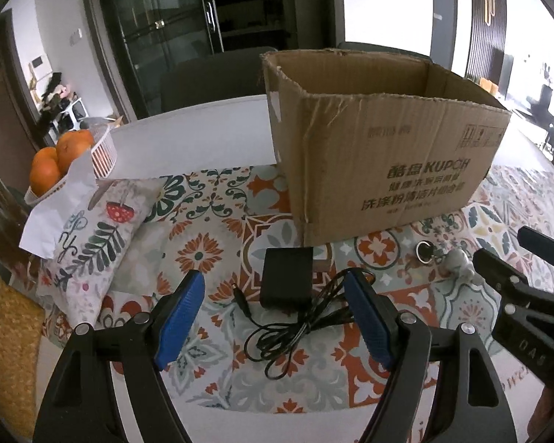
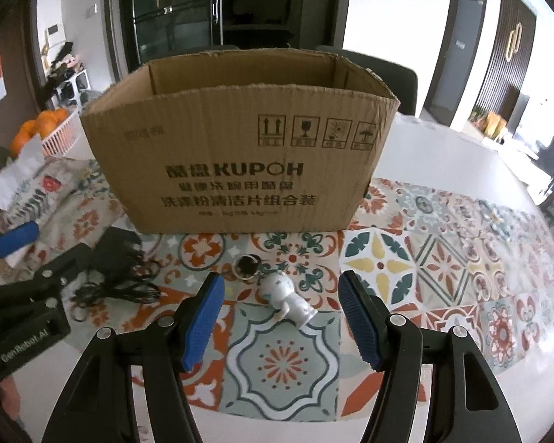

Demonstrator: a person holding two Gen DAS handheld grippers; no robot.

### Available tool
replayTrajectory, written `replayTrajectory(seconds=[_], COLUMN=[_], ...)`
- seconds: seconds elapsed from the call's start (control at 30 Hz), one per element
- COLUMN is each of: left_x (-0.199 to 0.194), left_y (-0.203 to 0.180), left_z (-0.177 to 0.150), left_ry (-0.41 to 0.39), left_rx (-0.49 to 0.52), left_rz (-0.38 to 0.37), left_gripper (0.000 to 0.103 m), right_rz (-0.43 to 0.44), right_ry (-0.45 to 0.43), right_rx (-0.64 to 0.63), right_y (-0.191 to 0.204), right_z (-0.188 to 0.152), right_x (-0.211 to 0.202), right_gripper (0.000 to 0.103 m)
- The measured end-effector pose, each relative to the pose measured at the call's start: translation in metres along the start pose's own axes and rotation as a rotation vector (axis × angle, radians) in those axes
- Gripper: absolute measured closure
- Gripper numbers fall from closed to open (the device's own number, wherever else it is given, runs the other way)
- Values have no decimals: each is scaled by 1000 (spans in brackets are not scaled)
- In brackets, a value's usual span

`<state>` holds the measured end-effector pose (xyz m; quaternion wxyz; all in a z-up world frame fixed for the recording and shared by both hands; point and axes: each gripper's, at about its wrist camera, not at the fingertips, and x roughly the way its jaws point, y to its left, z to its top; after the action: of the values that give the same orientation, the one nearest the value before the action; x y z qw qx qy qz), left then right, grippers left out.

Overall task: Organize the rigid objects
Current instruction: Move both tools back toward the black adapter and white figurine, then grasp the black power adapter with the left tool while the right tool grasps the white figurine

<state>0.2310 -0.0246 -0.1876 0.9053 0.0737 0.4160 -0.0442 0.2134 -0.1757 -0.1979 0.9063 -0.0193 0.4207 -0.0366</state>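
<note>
An open cardboard box (image 1: 387, 155) stands on the patterned tablecloth; it also shows in the right wrist view (image 2: 240, 155). A black power adapter (image 1: 286, 277) with a coiled cable (image 1: 295, 326) lies in front of it, between the fingers of my open left gripper (image 1: 275, 288). It also shows at the left of the right wrist view (image 2: 116, 253). A small white figurine (image 2: 288, 297) with a key ring (image 2: 245, 267) lies on the cloth between the fingers of my open right gripper (image 2: 280, 291). Both also show in the left wrist view, the figurine (image 1: 460, 262) beside the ring (image 1: 424, 250).
A white basket of oranges (image 1: 61, 158) and white paper (image 1: 61, 206) sit at the left, beside a printed cushion (image 1: 96, 236). A yellow woven item (image 1: 13, 347) lies at the near left. Dark chairs (image 1: 210, 77) stand behind the table.
</note>
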Motion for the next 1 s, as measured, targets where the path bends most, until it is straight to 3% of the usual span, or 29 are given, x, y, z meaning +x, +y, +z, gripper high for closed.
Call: replayTrajectory(seconds=[0.17, 0.47, 1.0], left_x=[12, 29, 63], left_y=[-2, -3, 2], left_z=[-5, -7, -14], left_ry=[-28, -84, -3], left_rx=[1, -12, -40], left_rz=[11, 43, -30], left_gripper=[25, 25, 35], right_rz=[-34, -54, -32], right_ry=[-43, -22, -22], right_rx=[-3, 69, 29], right_y=[1, -6, 2], right_z=[-8, -20, -20], right_x=[6, 33, 68], right_gripper=[38, 38, 38])
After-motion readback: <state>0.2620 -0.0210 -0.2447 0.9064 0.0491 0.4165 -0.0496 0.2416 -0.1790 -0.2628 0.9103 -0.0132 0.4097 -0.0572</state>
